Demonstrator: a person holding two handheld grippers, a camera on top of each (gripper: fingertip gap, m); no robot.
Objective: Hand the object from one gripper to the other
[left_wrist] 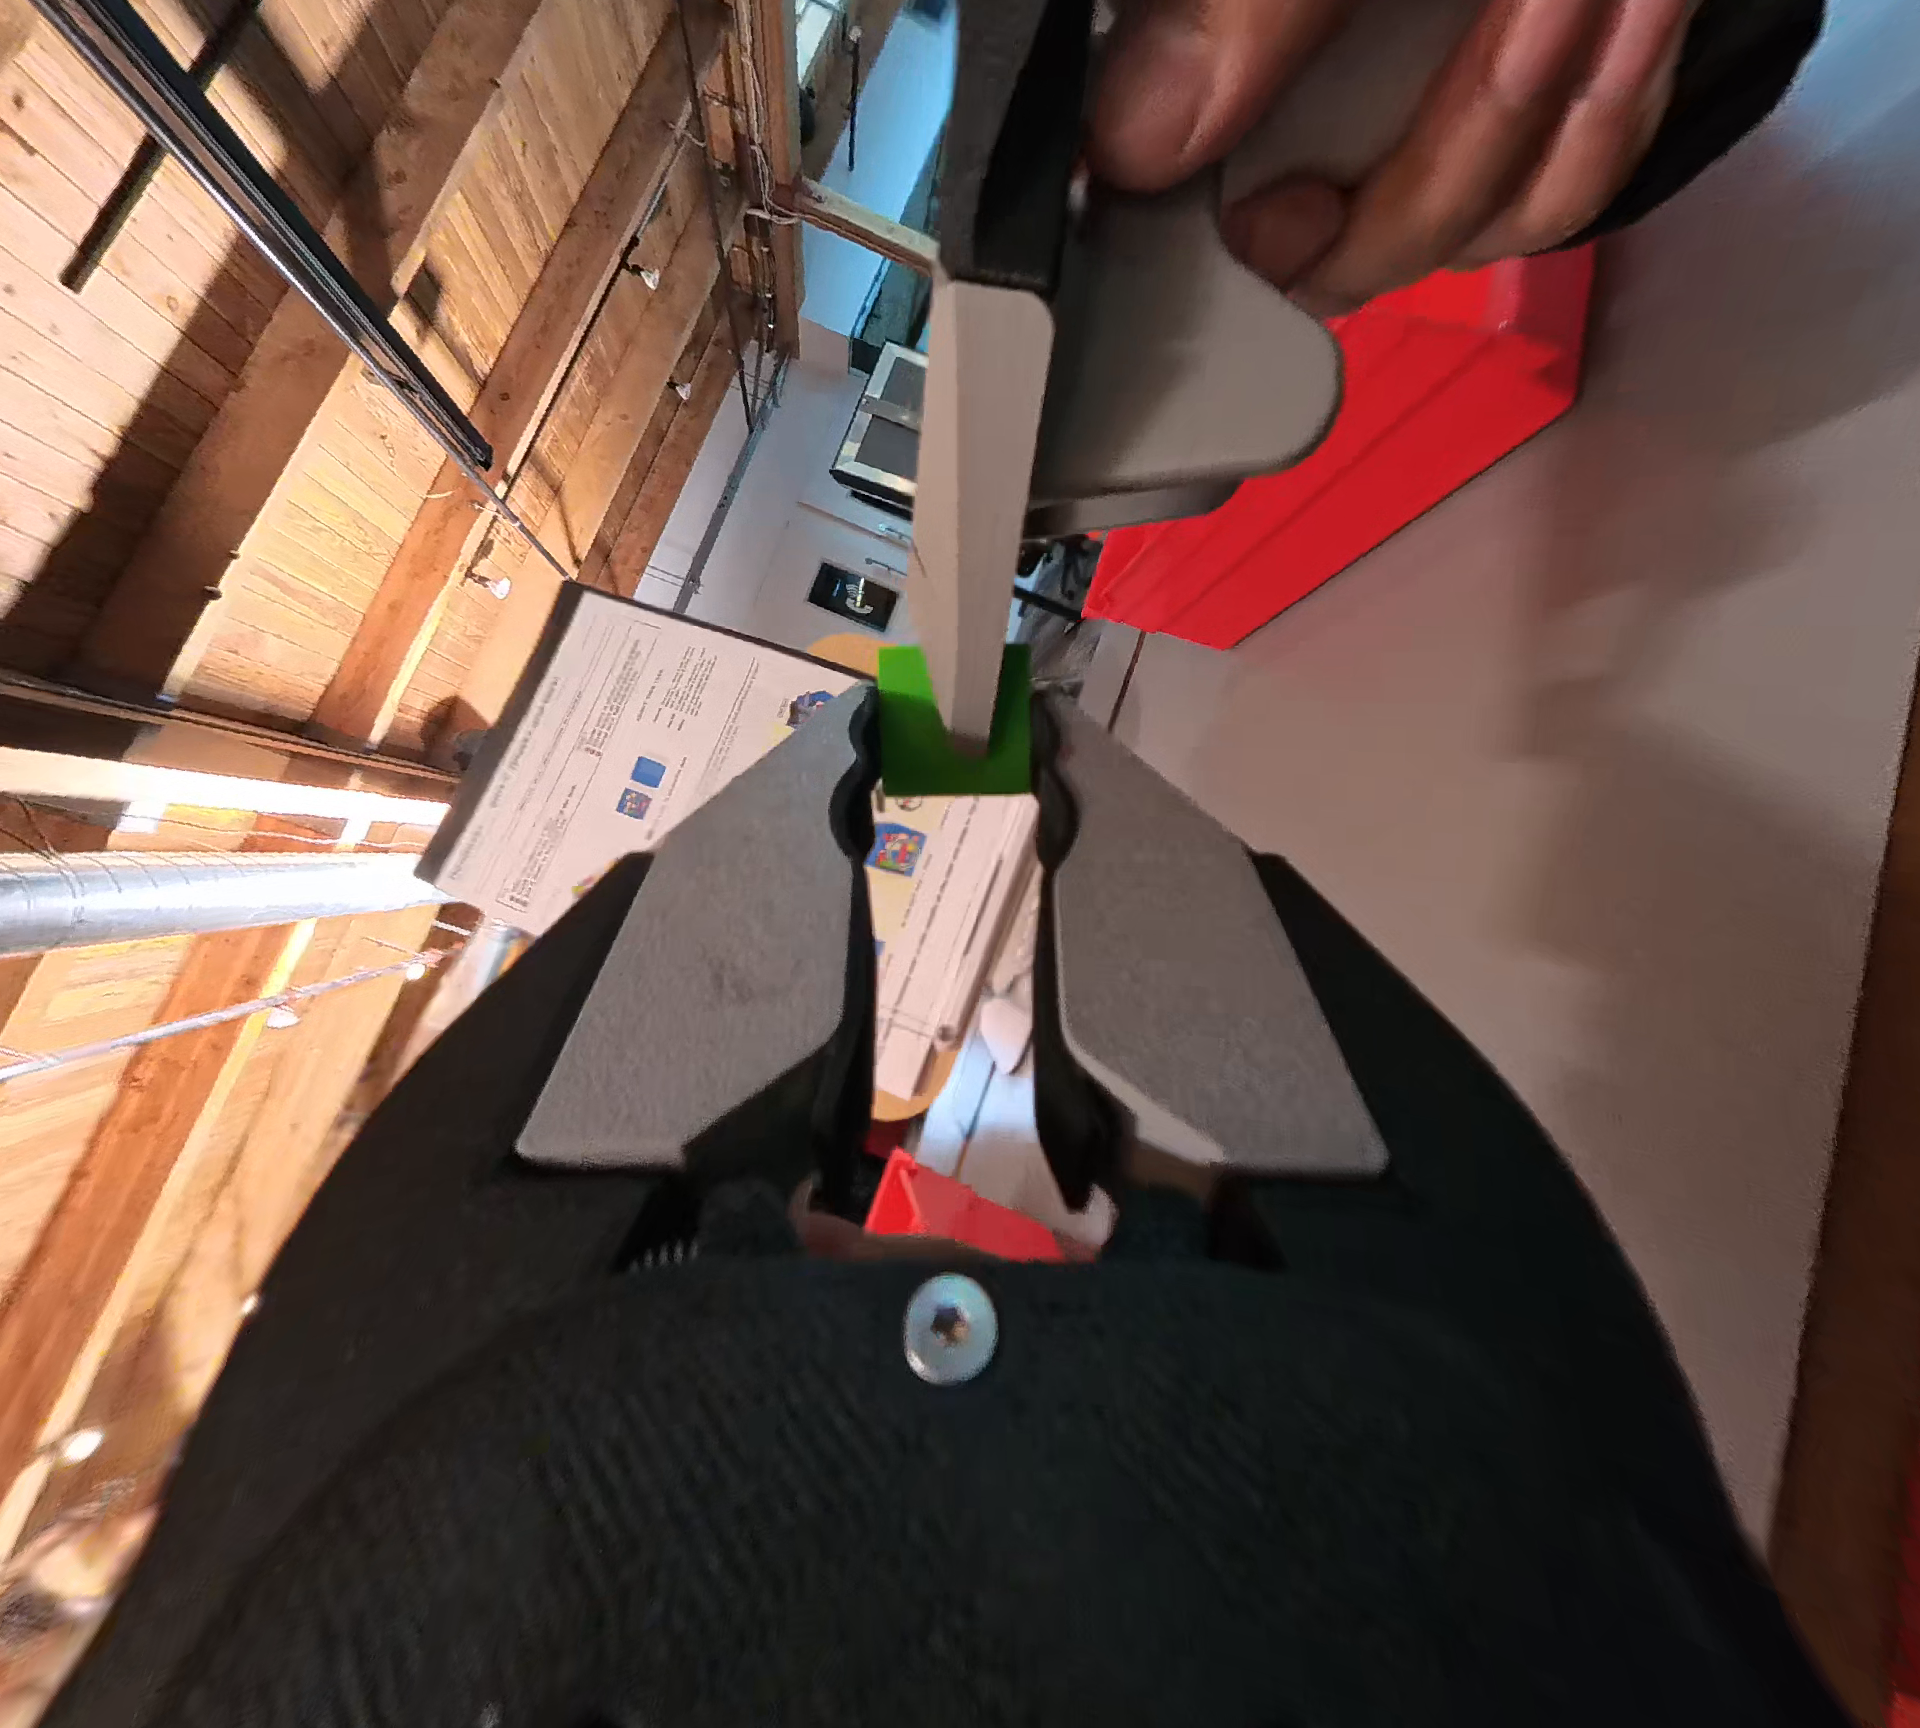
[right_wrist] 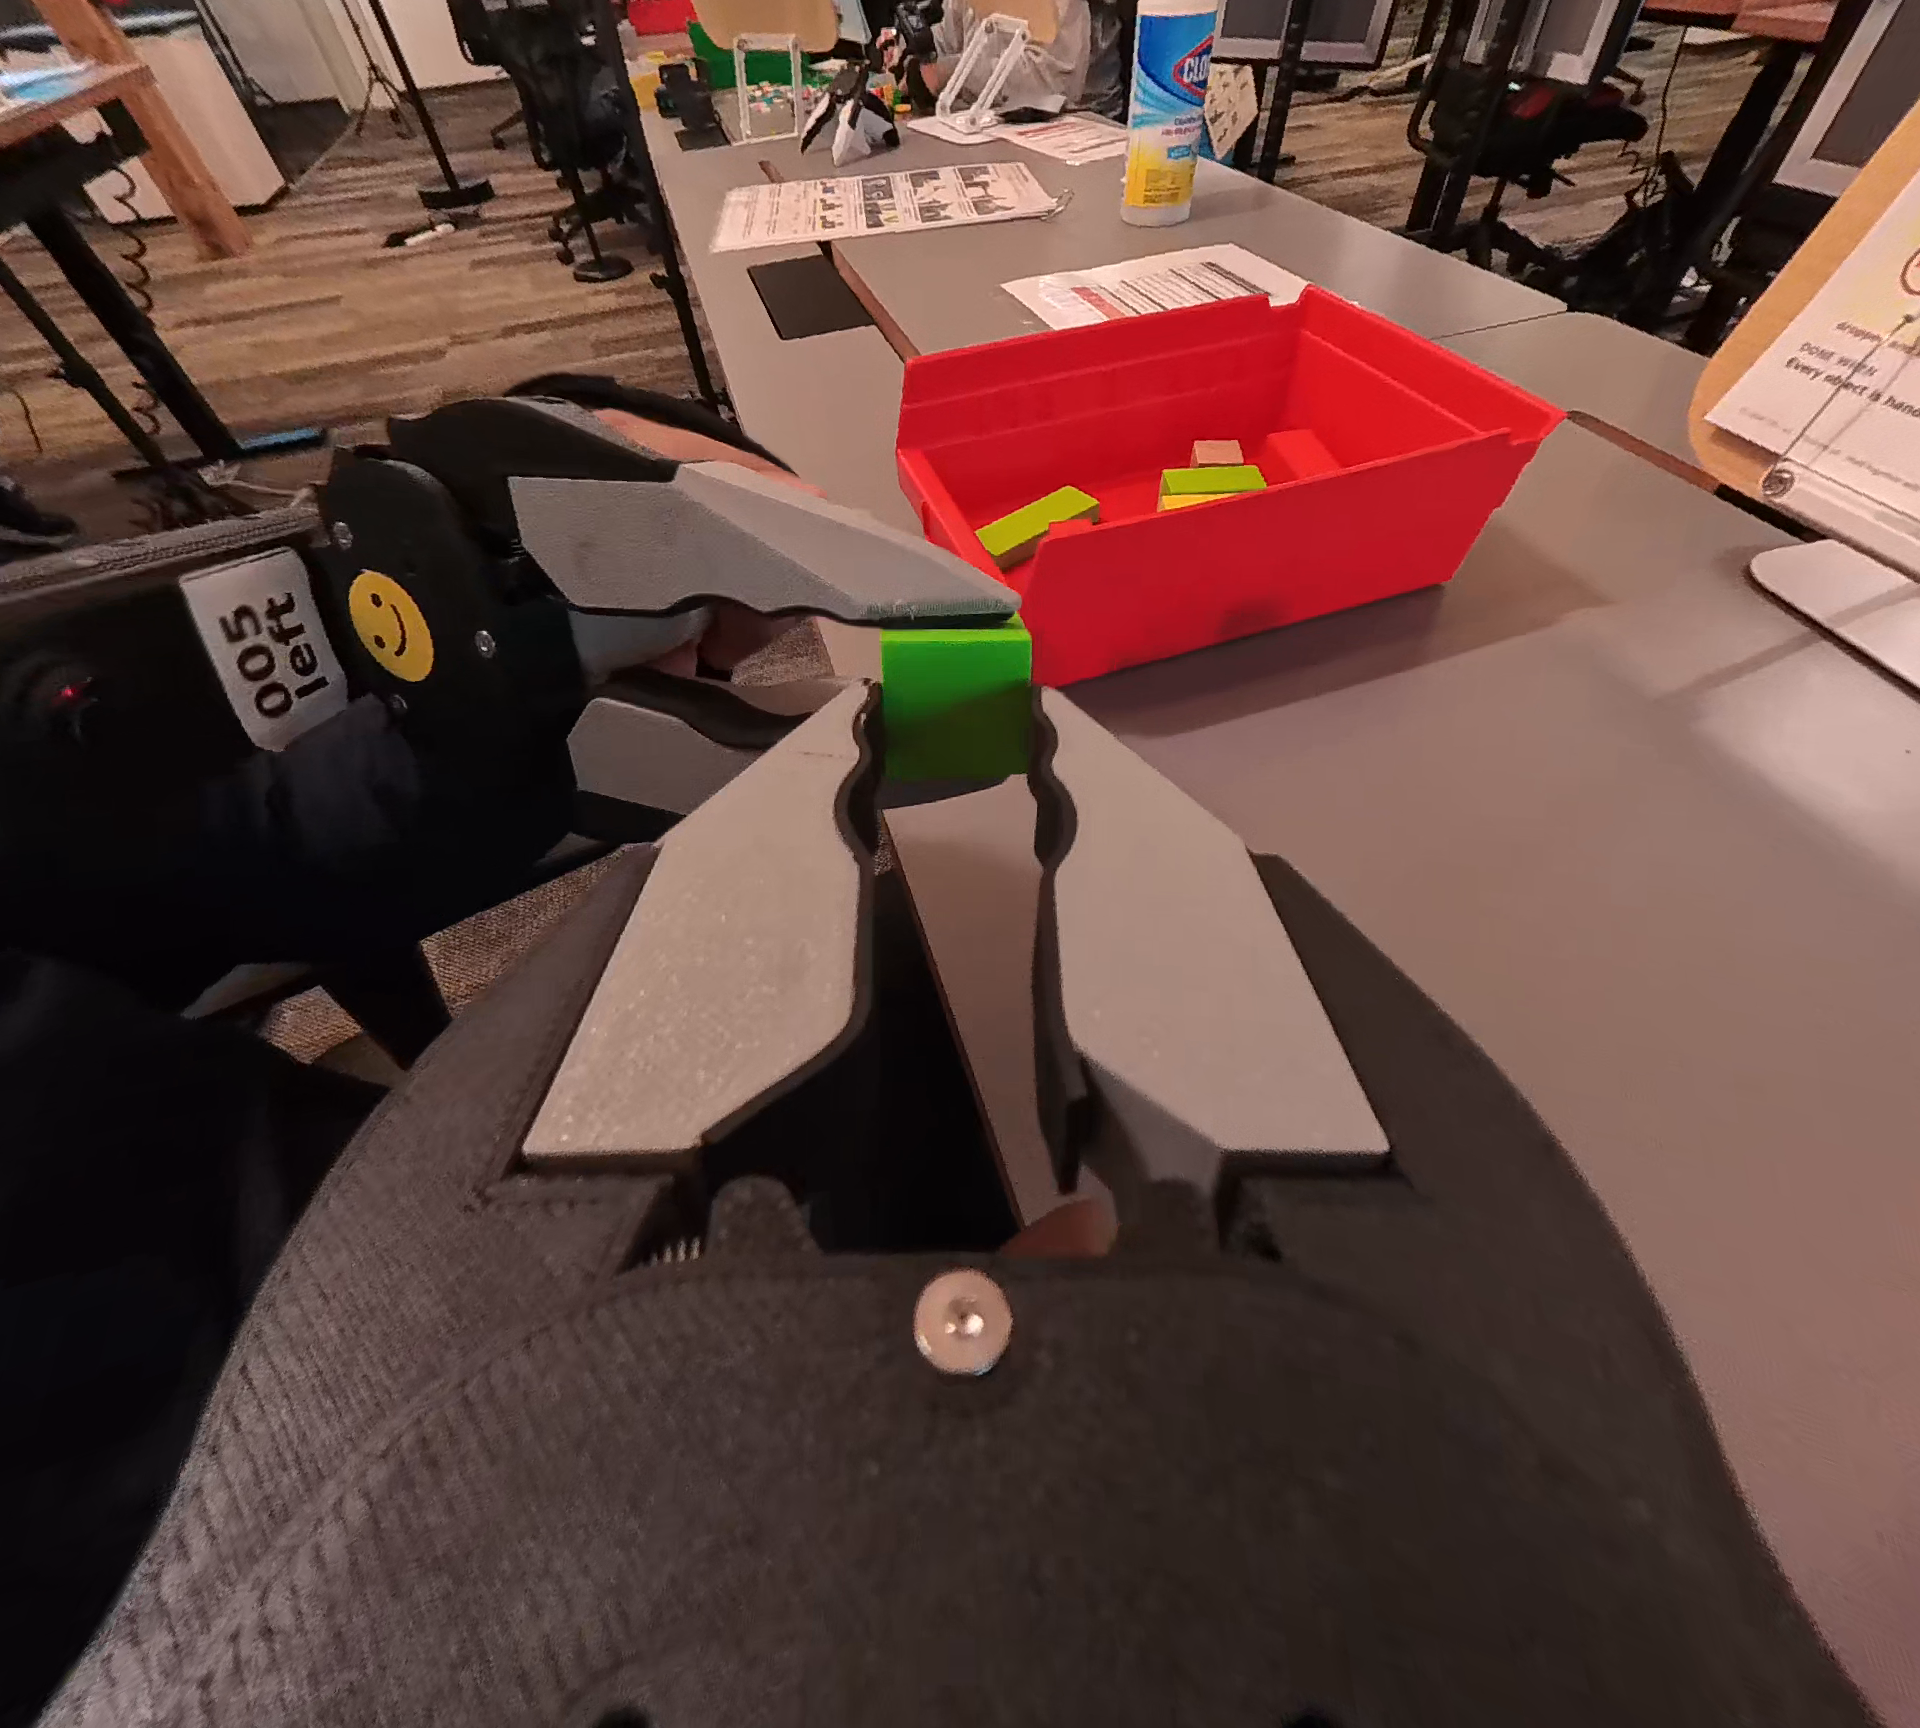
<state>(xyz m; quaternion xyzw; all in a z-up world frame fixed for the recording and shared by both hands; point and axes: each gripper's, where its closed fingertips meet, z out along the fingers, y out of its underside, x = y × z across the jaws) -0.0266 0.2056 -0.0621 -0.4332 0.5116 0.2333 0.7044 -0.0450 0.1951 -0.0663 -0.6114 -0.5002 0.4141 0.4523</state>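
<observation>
A bright green block [left_wrist: 909, 748] sits between both grippers, in the air above the grey table [right_wrist: 1558, 847]. In the left wrist view my left gripper [left_wrist: 954, 743] has a fingertip pressed on each side of it. One grey finger [left_wrist: 977, 535] of the right gripper, held by a hand, crosses the block's front from above. In the right wrist view my right gripper [right_wrist: 954, 722] has both tips against the sides of the block [right_wrist: 951, 702]. The left gripper's upper finger [right_wrist: 779, 556] lies on the block's top; its lower finger is hidden.
A red bin [right_wrist: 1247, 598] with several small blocks stands just behind the grippers and also shows in the left wrist view [left_wrist: 1351, 483]. A wipes canister [right_wrist: 1169, 99] and paper sheets lie farther back. A board with a sheet [right_wrist: 1818, 369] stands at the right. Left and right tips are no more than a few centimetres apart.
</observation>
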